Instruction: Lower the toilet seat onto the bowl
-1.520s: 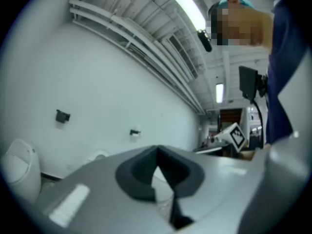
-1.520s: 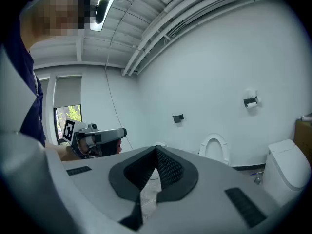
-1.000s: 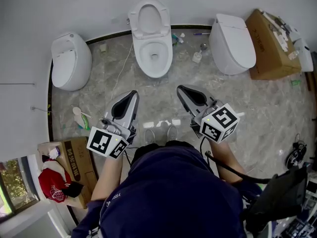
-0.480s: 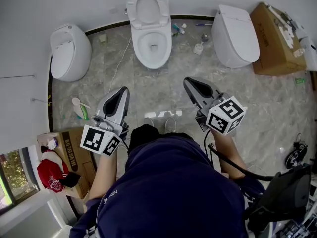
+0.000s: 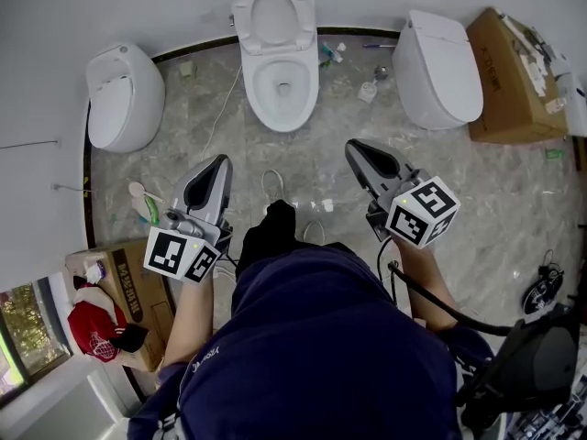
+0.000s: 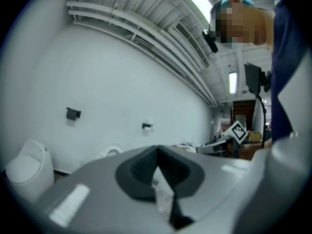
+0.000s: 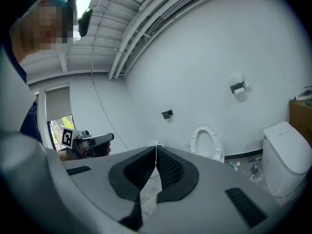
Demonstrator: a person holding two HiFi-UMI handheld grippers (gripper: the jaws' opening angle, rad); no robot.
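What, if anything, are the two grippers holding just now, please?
Nothing: the left gripper and right gripper are both shut and empty, away from the toilet seat.

Place: a bare workroom set out with bathroom fixtures is showing here, not a home bathroom.
Fixtures: a left toilet (image 5: 124,99), a middle toilet (image 5: 278,62) and a right toilet (image 5: 438,70) are standing in a row along the floor's (image 5: 303,154) far edge, against a plain white wall (image 5: 138,16).
Storage: one cardboard box (image 5: 514,81) is sitting at the floor's right edge, another box (image 5: 115,291) at its near-left corner.
Litter: small scraps (image 5: 367,90) and a white cable (image 5: 225,108) are lying loose on the marble-look tiles.
Overhead: exposed pipes (image 7: 146,28) are running under the ceiling.
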